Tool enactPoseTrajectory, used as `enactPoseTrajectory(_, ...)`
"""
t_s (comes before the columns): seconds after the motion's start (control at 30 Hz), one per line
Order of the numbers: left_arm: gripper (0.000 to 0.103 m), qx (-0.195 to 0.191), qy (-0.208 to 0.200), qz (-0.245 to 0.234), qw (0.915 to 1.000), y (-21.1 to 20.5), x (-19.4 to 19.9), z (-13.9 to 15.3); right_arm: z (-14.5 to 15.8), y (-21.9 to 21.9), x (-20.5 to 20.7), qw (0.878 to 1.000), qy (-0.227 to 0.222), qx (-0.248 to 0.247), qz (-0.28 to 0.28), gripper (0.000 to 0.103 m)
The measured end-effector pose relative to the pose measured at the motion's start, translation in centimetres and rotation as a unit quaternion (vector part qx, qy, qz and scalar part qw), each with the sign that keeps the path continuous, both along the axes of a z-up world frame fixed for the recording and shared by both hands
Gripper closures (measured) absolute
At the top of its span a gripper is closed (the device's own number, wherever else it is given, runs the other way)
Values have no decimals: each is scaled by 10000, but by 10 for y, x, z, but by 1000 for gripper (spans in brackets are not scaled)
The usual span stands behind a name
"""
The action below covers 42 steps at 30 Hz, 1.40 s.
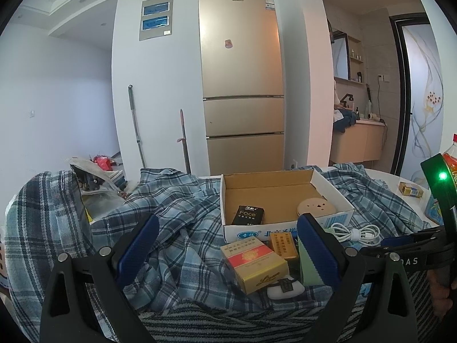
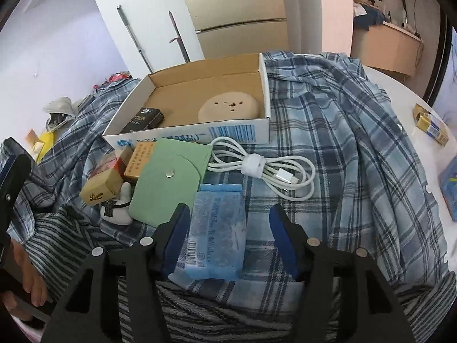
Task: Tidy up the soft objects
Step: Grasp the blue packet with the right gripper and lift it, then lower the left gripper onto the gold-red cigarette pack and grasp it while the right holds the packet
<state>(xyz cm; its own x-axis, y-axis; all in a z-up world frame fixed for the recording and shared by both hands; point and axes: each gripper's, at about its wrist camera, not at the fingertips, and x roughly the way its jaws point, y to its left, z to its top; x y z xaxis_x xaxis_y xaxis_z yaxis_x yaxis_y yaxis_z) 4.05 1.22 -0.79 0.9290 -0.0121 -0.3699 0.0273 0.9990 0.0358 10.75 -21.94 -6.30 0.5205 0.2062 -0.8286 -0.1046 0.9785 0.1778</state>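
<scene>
A pale blue tissue packet (image 2: 217, 228) lies on the plaid shirt (image 2: 342, 143) between the fingers of my right gripper (image 2: 228, 228). The gripper is open: the left pad is beside the packet's edge and the right pad stands clear of it. An open cardboard box (image 2: 200, 133) further back holds a black tissue pack (image 2: 144, 120) and a round beige puff (image 2: 228, 107). My left gripper (image 1: 230, 241) is wide open and empty above the shirt (image 1: 182, 228), short of the box (image 1: 285, 188).
In front of the box lie a green pouch (image 2: 168, 180), a coiled white cable (image 2: 265, 168), a red-and-gold cigarette box (image 1: 254, 263), an orange box (image 1: 282, 244) and a small white item (image 2: 120, 208). A striped cloth (image 2: 71, 243) covers the near edge. A gold box (image 2: 431, 127) sits on the white table at right.
</scene>
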Motion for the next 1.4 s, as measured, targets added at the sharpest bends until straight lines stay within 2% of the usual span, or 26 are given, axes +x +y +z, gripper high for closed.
enactPoseTrajectory(0.13,4,5,6,0,10000,0,0,0,-8,15,-2,9993,140,-137,326,46)
enactPoseTrajectory(0.27,4,-9,60,4,10000,1,1,-1,-19,32,-4,9963,231,-579,594,46)
enactPoseTrajectory(0.4,4,-36,86,13,10000,0,2,-2,-23,28,-2,9968,245,-672,345,59)
enactPoseTrajectory(0.47,4,-31,80,12,10000,1,2,-2,-24,27,-1,9971,248,-651,309,60)
enactPoseTrajectory(0.57,4,-32,51,7,10000,1,2,-2,-21,26,-3,9971,123,-652,361,68)
enactPoseTrajectory(0.7,4,-24,8,-27,10000,0,0,1,0,21,-13,9960,-504,-681,299,68)
enactPoseTrajectory(0.77,4,-38,163,-36,9999,-1,4,1,12,17,-18,9939,-882,-630,211,68)
enactPoseTrajectory(0.83,4,-254,424,-5,9988,3,10,1,24,13,-24,9900,-1296,-551,120,68)
enactPoseTrajectory(0.93,4,-465,532,190,9973,7,17,5,38,8,-33,9826,-1804,-445,14,68)
enactPoseTrajectory(1.03,4,-450,672,175,9966,4,24,8,48,10,-40,9736,-2225,-512,-66,68)
enactPoseTrajectory(1.1,4,-572,965,112,9936,1,34,8,52,17,-43,9676,-2448,-622,-70,68)
enactPoseTrajectory(1.23,4,-960,1461,175,9845,0,56,2,52,23,-45,9622,-2589,-842,-91,68)
enactPoseTrajectory(1.3,4,-971,1529,403,9826,0,67,-2,49,25,-43,9628,-2541,-912,-120,68)
enactPoseTrajectory(1.4,4,-1109,1789,427,9767,-1,81,-12,47,22,-40,9655,-2439,-897,-137,68)
